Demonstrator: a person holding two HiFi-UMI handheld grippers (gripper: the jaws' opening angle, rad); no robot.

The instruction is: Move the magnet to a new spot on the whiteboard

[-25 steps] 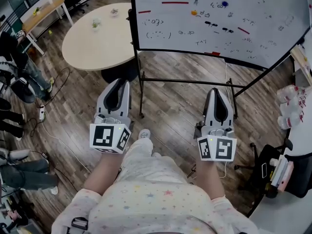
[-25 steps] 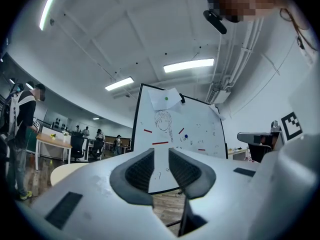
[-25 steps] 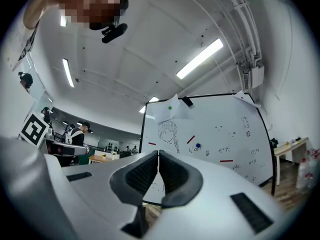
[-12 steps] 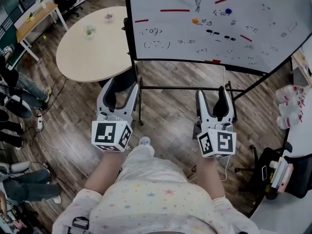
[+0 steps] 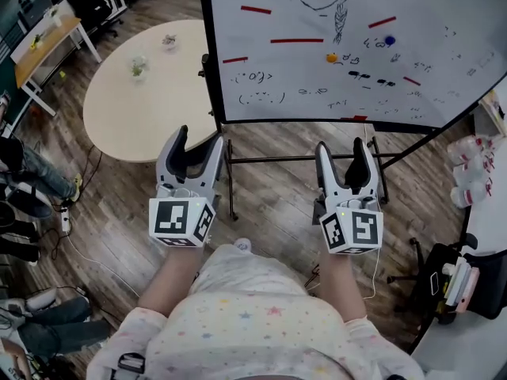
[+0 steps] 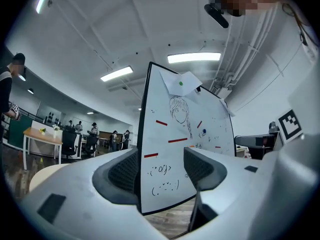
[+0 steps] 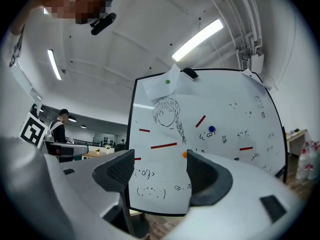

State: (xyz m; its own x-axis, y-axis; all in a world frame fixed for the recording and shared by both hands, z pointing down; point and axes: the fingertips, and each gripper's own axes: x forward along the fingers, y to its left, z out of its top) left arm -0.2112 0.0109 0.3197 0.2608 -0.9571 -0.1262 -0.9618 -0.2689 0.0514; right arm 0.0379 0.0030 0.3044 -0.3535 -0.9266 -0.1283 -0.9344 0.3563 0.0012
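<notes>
The whiteboard (image 5: 356, 62) stands ahead on its frame, with doodles on it. It carries an orange round magnet (image 5: 331, 57), a blue round magnet (image 5: 388, 41) and several red strip magnets such as one (image 5: 296, 40). My left gripper (image 5: 200, 135) is open and empty, below the board's left edge. My right gripper (image 5: 340, 145) is open and empty, below the board's middle. In the right gripper view the orange magnet (image 7: 184, 154) shows just above the right jaw and the blue magnet (image 7: 211, 129) higher up. Both grippers are well short of the board.
A round beige table (image 5: 135, 93) stands left of the board. The board's black stand bars (image 5: 301, 161) cross the wooden floor between the grippers. Water bottles (image 5: 471, 172) and an office chair (image 5: 444, 275) are at the right. People's legs show at the far left. A green magnet (image 7: 167, 81) pins paper at the board's top.
Both grippers went from shut to open and moved forward toward the whiteboard. The board now sits lower and nearer in the head view.
</notes>
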